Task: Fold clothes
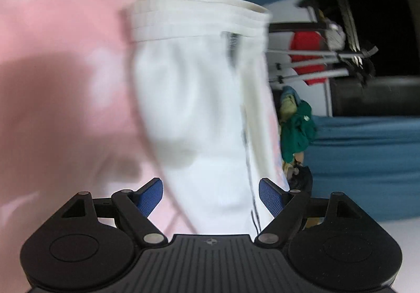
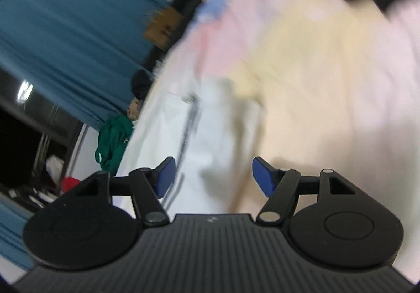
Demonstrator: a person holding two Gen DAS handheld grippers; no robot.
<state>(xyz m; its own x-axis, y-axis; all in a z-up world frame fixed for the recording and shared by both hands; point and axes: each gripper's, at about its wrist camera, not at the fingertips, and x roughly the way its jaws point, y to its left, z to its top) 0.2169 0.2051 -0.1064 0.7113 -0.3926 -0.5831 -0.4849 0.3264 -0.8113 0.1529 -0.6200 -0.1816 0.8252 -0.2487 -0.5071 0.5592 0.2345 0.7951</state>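
So here's where we were: both grippers had their jaws spread wide with nothing pinched, and the clothes were basically right in our faces. The white garment sat dead ahead of the left gripper, its ribbed waistband at the far end and the body running lengthwise straight back toward us, so the long axis lined up with the fingers and the near end dipped between the blue pads. We couldn't tell if the cloth was actually touching them. From the right gripper the same white piece lay ahead and a bit left, with the pink and yellow fabric filling everything to the right. Our guess was that the left was closer to the white piece, so that's the side we'd have closed first. The surface under the pile was pretty much hidden by fabric. Room-wise: blue curtains, a green garment just beside the pile's edge, a drying rack and a cardboard box further back. All pretty blurry, tbh.
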